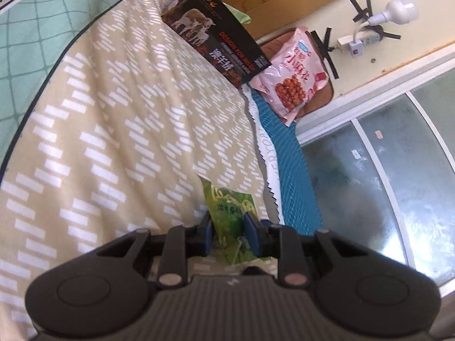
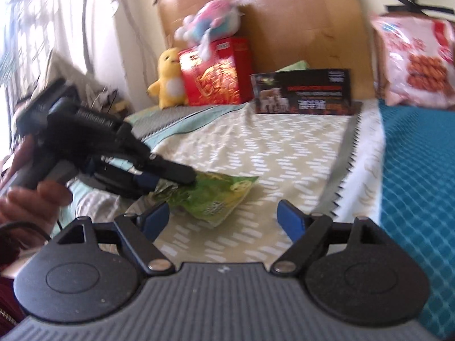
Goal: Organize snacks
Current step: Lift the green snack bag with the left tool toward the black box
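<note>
My left gripper (image 1: 229, 228) is shut on a green snack packet (image 1: 231, 216) and holds it over the beige patterned bedspread (image 1: 113, 142). In the right wrist view the left gripper (image 2: 170, 182) pinches one end of the green packet (image 2: 216, 196), whose other end rests on the bedspread. My right gripper (image 2: 223, 217) is open and empty, just in front of the packet. A black box with sheep pictures (image 1: 216, 45) stands against the headboard and also shows in the right wrist view (image 2: 303, 91). A pink snack bag (image 1: 293, 79) leans beside it and appears in the right wrist view (image 2: 415, 59) too.
A red box (image 2: 217, 71), a yellow plush toy (image 2: 167, 78) and a pink-white plush (image 2: 210, 22) sit by the wooden headboard (image 2: 298, 14). A teal blanket (image 2: 418, 184) covers the right side. A power strip (image 1: 361, 41) hangs on the wall above a window (image 1: 384, 170).
</note>
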A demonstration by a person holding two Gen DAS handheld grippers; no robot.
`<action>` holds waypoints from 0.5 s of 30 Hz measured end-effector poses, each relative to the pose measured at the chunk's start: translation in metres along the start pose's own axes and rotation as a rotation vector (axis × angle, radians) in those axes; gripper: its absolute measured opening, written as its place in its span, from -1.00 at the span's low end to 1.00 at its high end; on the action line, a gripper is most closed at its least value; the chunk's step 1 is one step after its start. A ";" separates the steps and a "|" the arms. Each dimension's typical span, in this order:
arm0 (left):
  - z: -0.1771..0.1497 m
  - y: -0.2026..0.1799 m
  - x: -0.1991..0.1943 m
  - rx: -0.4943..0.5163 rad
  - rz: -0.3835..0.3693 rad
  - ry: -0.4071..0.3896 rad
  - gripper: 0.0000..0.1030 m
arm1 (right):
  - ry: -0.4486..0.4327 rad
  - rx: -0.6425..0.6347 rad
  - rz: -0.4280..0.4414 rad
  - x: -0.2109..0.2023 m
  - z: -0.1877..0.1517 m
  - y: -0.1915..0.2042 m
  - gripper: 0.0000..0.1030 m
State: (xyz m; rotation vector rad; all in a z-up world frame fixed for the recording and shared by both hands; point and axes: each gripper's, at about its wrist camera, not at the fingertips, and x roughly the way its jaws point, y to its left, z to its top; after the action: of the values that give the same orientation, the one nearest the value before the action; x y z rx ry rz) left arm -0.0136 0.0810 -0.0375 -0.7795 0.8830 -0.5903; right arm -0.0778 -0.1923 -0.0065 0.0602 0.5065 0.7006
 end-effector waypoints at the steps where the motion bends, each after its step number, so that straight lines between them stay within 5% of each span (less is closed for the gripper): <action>1: 0.001 0.000 0.000 0.005 -0.008 0.003 -0.55 | 0.007 -0.026 0.006 0.002 0.000 0.002 0.40; 6: 0.011 -0.014 -0.004 0.067 -0.001 -0.010 -0.55 | 0.022 -0.013 0.069 0.010 0.010 -0.001 -0.34; 15: 0.079 -0.069 0.007 0.256 0.034 -0.048 -0.54 | -0.051 -0.114 0.003 0.020 0.063 -0.014 -0.36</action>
State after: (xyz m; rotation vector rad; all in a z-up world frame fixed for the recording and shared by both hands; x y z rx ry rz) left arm 0.0475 0.0629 0.0461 -0.5446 0.7571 -0.6379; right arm -0.0273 -0.1830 0.0375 -0.0278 0.4167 0.7281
